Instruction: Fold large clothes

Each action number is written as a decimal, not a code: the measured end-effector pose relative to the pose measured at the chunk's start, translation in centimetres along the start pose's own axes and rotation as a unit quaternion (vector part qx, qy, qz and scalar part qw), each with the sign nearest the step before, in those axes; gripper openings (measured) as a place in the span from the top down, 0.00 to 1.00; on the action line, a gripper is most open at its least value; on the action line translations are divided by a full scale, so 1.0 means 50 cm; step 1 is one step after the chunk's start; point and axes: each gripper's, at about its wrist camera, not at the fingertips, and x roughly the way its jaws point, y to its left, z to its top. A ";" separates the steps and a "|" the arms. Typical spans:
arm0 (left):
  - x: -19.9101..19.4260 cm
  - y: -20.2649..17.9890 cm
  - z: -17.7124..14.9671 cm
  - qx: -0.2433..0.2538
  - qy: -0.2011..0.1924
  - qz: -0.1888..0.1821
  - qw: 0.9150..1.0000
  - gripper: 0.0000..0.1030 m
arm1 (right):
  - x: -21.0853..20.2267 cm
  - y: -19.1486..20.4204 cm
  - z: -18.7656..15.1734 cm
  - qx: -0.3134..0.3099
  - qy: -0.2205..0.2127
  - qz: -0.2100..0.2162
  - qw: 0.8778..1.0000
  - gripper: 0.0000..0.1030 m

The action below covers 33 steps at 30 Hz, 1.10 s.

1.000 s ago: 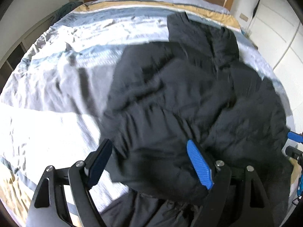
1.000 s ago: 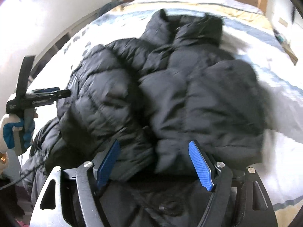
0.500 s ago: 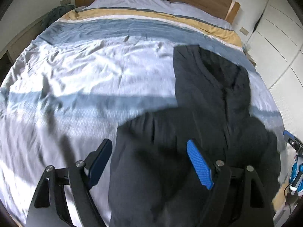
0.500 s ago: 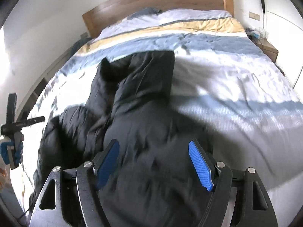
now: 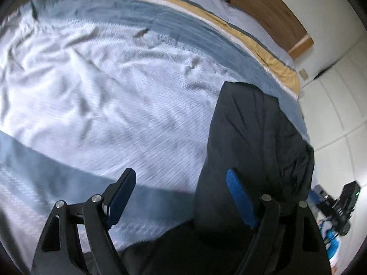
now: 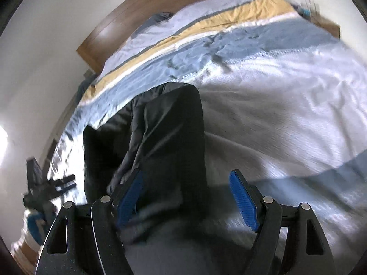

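- Your left gripper (image 5: 181, 197) has its jaws spread wide, with nothing pinched between them; its dark pad hangs over the bedspread and its blue pad over the edge of the jacket.
- Your right gripper (image 6: 185, 197) is also spread wide and grips nothing; the jacket's near end lies below the gap, towards the left pad.
- The black jacket (image 5: 250, 142) lies on the bed (image 5: 110, 96) as a long dark strip that runs from just under the grippers up towards the headboard (image 5: 266, 6).
- In the left view the jacket sits along the right edge of the bed; in the right view (image 6: 169, 137) it sits along the left side, with bare white and blue bedspread beyond it.
- Each view catches the other gripper low at its outer edge, near the jacket; both pictures are blurred, so the jacket's folds are hard to make out.
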 end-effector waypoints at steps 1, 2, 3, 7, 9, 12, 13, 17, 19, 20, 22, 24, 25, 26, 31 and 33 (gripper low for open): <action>0.012 0.000 0.005 -0.009 0.001 -0.005 1.000 0.22 | 0.009 0.000 0.004 0.003 0.001 0.002 1.000 0.26; 0.024 0.000 0.010 -0.017 0.003 -0.013 1.000 0.22 | 0.021 0.001 0.011 0.007 0.002 0.005 1.000 0.26; 0.037 -0.001 0.014 -0.024 0.004 -0.022 0.999 0.22 | 0.037 0.003 0.018 0.010 0.005 0.008 1.000 0.26; 0.084 -0.016 0.025 -0.048 0.004 -0.065 0.997 0.22 | 0.073 0.014 0.035 0.003 0.009 -0.003 1.000 0.26; 0.105 -0.029 0.026 -0.052 0.009 -0.085 0.995 0.22 | 0.086 0.013 0.046 0.005 0.008 -0.006 1.000 0.26; 0.123 -0.045 0.025 -0.041 0.009 -0.079 0.996 0.22 | 0.104 0.009 0.059 0.017 0.004 -0.012 1.000 0.26; 0.130 -0.050 0.025 -0.035 0.010 -0.068 0.997 0.23 | 0.111 0.009 0.064 0.021 0.003 -0.014 1.000 0.26; 0.155 -0.072 0.018 -0.005 0.023 -0.025 0.999 0.72 | 0.146 0.021 0.073 0.024 0.020 -0.041 0.999 0.47; 0.165 -0.099 0.006 0.028 0.034 0.009 0.999 0.87 | 0.155 0.041 0.071 0.007 0.032 -0.057 0.998 0.67; 0.165 -0.113 0.003 0.044 0.032 0.019 0.998 0.91 | 0.156 0.050 0.071 -0.004 0.035 -0.063 0.997 0.78; 0.157 -0.132 0.000 0.059 0.029 0.025 0.998 0.93 | 0.148 0.076 0.070 -0.034 0.038 -0.075 0.996 0.84; 0.140 -0.131 0.000 0.050 0.029 0.006 0.998 0.94 | 0.127 0.096 0.071 -0.055 0.036 -0.080 0.995 0.87; 0.133 -0.131 0.000 0.049 0.029 0.000 0.998 0.94 | 0.113 0.104 0.071 -0.062 0.035 -0.079 0.994 0.88; 0.119 -0.132 -0.003 0.053 0.029 -0.005 0.998 0.94 | 0.096 0.112 0.071 -0.069 0.032 -0.077 0.994 0.89; 0.049 -0.148 -0.021 0.070 0.022 -0.014 0.997 0.94 | 0.009 0.152 0.054 -0.109 0.014 -0.061 0.992 0.89; 0.015 -0.154 -0.034 0.075 0.015 -0.021 0.997 0.94 | -0.029 0.170 0.041 -0.125 0.002 -0.048 0.991 0.90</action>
